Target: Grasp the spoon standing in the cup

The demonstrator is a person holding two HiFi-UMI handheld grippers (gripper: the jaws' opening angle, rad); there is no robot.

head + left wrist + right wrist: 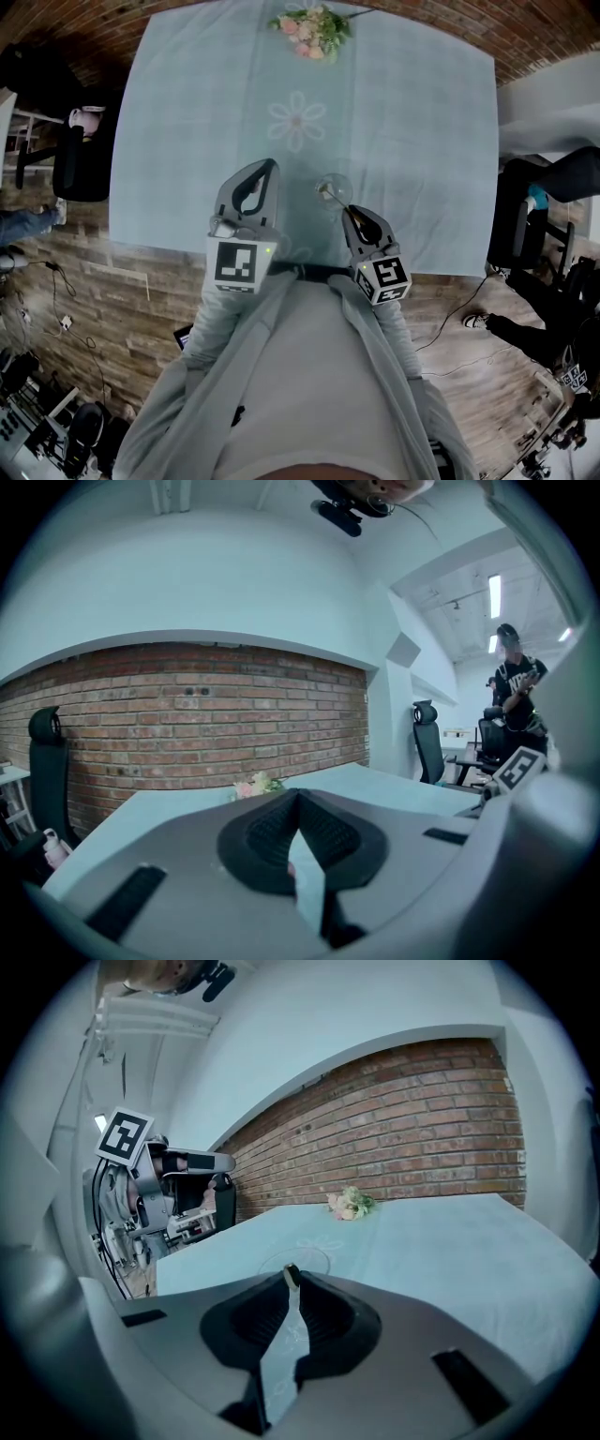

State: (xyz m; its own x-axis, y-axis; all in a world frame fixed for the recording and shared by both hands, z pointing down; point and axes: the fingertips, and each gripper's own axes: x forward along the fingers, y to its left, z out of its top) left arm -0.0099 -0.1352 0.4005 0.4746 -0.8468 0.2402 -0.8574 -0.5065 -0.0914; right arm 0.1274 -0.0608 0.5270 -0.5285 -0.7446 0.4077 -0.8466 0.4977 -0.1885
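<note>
Head view: clear round glass cup [337,176] sits on the pale blue tablecloth [187,131], near the table's 6 o'clock edge, roughly centre. Thin metal spoon [327,191] stands in it, handle leaning toward 5 o'clock, toward the person. Small bunch of pink and white flowers [312,28] lies at the 12 o'clock edge, well apart.

Right gripper [346,210] is at 5 o'clock of the cup, tips at the cup's near rim. In the right gripper view its jaws are nearly together and pinch the top end of the spoon handle [291,1276]. Only the very end shows between the pads, with the cup rim just beyond. Left gripper [267,169] is at 9 o'clock of the cup, apart from it. The left gripper view shows its 2 jaws pressed together on nothing.

Step in hand, my read: securing the grasp. The grip looks shallow, just the handle end at the pad tips, so the spoon could pivot or slip.
- Hold the squeeze steady.
- Lift along the handle's lean, up and toward 5 o'clock, so the bowl does not drag the rim and tip the light glass.
- No sideways twist.
- The left gripper could steady the cup if it rocks, otherwise it should stay clear.
</note>
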